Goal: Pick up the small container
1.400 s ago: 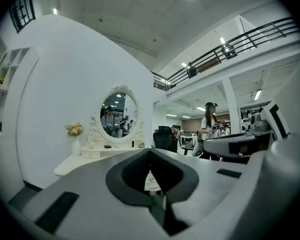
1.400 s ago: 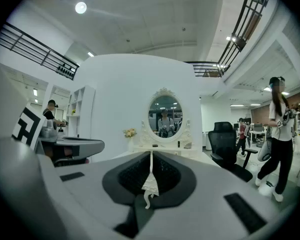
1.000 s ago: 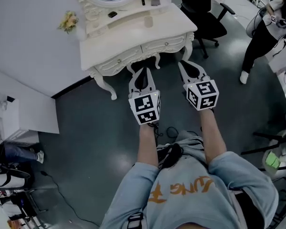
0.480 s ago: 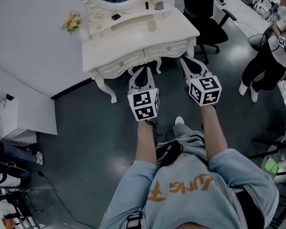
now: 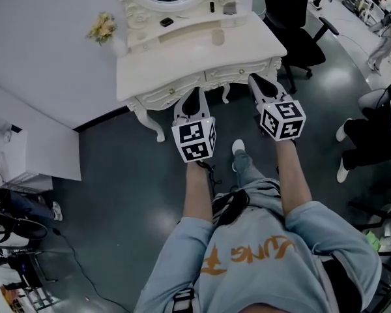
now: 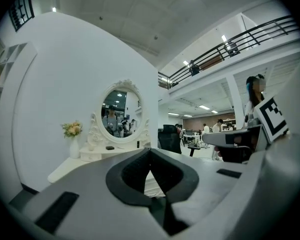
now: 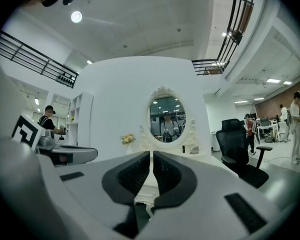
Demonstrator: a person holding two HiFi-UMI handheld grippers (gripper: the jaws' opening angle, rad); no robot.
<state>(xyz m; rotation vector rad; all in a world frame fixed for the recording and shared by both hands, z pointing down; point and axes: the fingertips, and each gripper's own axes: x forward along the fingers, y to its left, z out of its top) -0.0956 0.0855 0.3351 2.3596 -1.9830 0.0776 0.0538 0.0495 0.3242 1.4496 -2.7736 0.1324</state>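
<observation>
A white vanity table (image 5: 189, 60) with an oval mirror stands ahead. On its raised back shelf lie a flat dark item (image 5: 166, 22), a thin dark upright piece (image 5: 212, 6) and a small grey container (image 5: 229, 8). My left gripper (image 5: 194, 92) and right gripper (image 5: 253, 78) hover side by side just before the table's front edge, both shut and empty. In the left gripper view the shut jaw tips (image 6: 150, 152) point at the mirror (image 6: 121, 116). In the right gripper view the container (image 7: 194, 149) sits on the shelf beyond the shut tips (image 7: 151, 154).
A vase of flowers (image 5: 101, 28) stands at the table's left end. A black office chair (image 5: 296, 34) is right of the table. A person's legs (image 5: 368, 132) are at the far right. A white cabinet (image 5: 32, 152) stands against the wall on the left.
The person has stepped toward the vanity, so the table has slid nearer and both grippers now reach its front edge. The jaws stay shut.
</observation>
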